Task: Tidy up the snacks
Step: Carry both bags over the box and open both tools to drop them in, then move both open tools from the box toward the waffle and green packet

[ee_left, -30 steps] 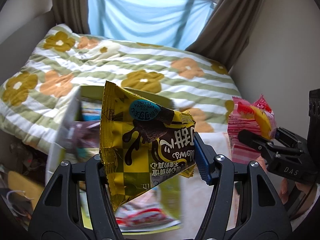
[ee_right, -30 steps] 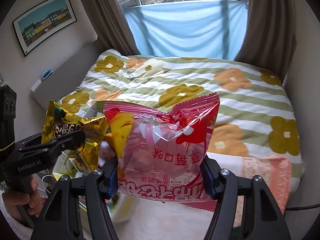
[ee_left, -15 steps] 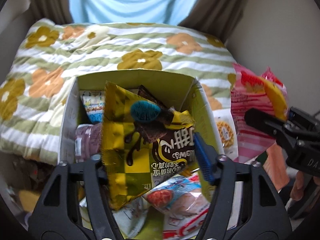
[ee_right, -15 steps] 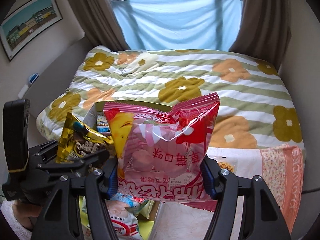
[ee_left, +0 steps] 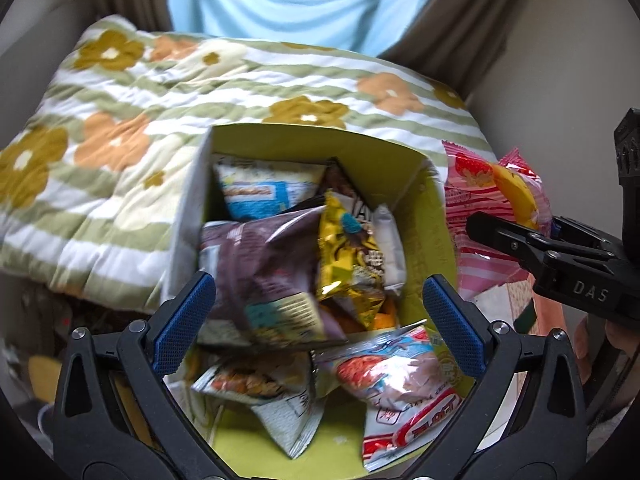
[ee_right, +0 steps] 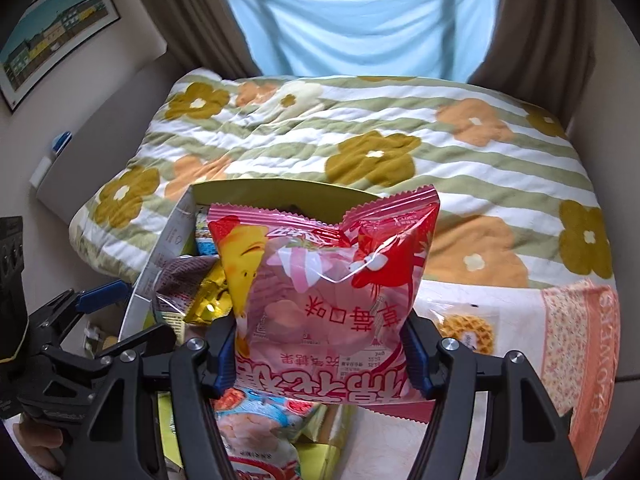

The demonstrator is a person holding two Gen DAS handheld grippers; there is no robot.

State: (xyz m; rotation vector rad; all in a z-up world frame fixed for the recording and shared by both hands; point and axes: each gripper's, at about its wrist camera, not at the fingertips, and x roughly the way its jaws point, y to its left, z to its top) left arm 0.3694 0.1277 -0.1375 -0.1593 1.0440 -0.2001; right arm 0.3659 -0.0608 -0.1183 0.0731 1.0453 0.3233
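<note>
With the left tool (ee_left: 319, 322) opening, empty, over the box (ee_left: 316, 140) where the yellow bag (ee_left: 348, 252) lies, the right tool (ee_right: 319, 356), pinching the pink bag (ee_right: 324, 280), should clear the rim before letting go.

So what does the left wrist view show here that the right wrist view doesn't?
Only the left wrist view looks right down into the box, at the blue-and-white packet by its far wall and the yellow packet lying loose below the opening left hand-held gripper. Only the right wrist view shows the framed picture and waffle packet. Both show the pink packet in the right hand-held gripper, and the floral quilt.
</note>
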